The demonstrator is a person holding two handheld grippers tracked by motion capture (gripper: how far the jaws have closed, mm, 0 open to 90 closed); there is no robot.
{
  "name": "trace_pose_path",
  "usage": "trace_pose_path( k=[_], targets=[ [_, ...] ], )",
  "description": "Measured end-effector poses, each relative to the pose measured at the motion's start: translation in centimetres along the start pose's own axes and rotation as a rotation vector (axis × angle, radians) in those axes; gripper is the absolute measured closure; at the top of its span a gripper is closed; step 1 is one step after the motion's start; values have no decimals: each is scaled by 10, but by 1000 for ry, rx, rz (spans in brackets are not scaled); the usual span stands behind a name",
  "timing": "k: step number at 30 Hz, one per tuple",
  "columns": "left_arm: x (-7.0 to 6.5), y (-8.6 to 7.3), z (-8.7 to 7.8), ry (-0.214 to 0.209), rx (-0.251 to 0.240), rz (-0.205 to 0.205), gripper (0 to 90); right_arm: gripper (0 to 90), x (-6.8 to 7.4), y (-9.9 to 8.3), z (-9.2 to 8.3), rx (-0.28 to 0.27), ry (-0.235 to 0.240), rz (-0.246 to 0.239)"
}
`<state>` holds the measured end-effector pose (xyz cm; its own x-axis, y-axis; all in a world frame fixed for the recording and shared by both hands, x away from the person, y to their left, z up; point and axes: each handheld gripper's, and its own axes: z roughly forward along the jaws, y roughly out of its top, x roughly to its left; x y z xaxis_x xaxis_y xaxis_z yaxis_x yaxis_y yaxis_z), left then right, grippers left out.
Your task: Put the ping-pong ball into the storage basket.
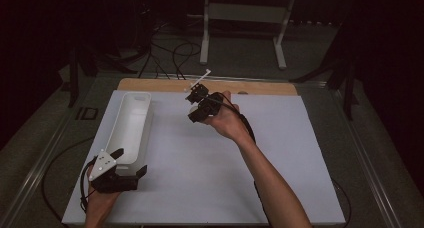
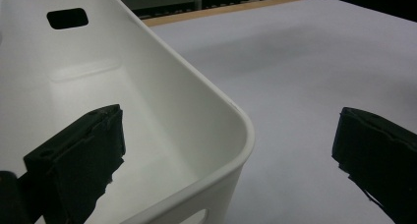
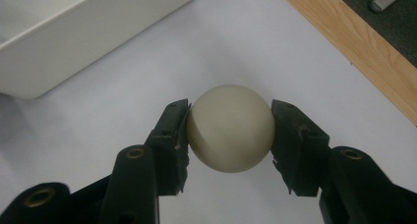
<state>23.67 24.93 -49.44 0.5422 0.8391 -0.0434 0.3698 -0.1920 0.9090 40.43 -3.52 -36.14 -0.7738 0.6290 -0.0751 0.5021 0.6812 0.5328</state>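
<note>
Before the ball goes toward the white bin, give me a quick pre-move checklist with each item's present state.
1. Right gripper shut on the cream ball, a pad on each side: ok.
2. Ball lifted clear of the white table sheet: cannot tell.
3. White bin upright, open side up: ok.
4. Bin interior free of other things: ok as far as the left gripper view shows.
5. Left gripper straddling the bin's near corner, jaws apart, not clamping it: not ok if it should steady the bin.
</note>
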Motion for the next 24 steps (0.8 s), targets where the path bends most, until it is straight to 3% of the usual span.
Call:
trace_pose_path(
  k=[24],
  targets=[
    [0, 0, 0, -2, -1, 0, 1, 508, 13, 13, 0, -5, 13, -25]
  ],
)
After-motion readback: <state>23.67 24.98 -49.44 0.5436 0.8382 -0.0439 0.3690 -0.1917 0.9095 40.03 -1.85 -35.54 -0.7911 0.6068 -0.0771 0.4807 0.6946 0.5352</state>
